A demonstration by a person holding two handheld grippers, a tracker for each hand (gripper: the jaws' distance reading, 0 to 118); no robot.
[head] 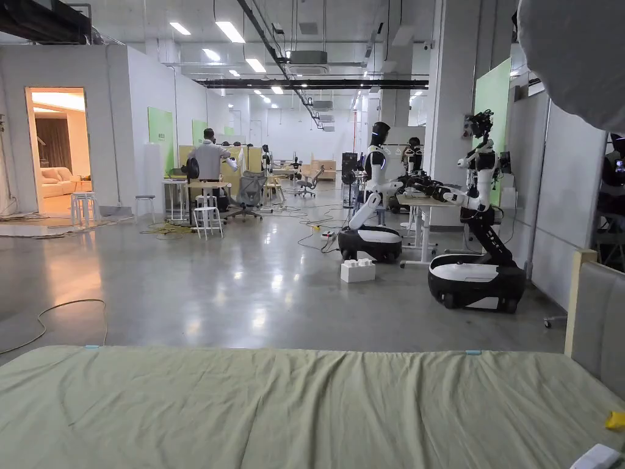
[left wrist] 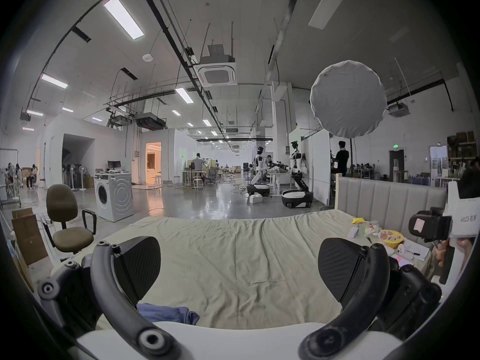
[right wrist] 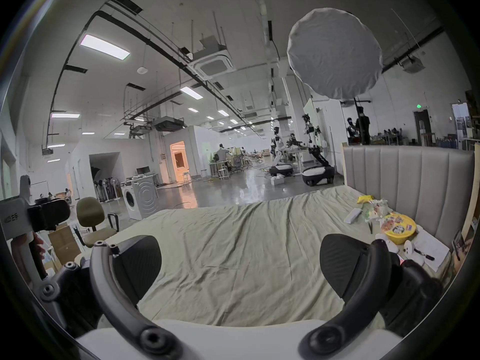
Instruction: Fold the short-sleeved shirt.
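Blue crumpled cloth shirt bunched on pale green bedsheet, low beside left gripper; nearer left than right gripper. Both grippers spread wide, empty.

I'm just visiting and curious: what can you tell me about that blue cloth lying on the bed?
The blue cloth looks like soft woven fabric, bunched and creased rather than spread flat. It lies on the pale green bed sheet near the bed's near edge, just below the left tool, whose jaws stand wide apart and do not touch it. Part of it is hidden, so its full shape can't be told.
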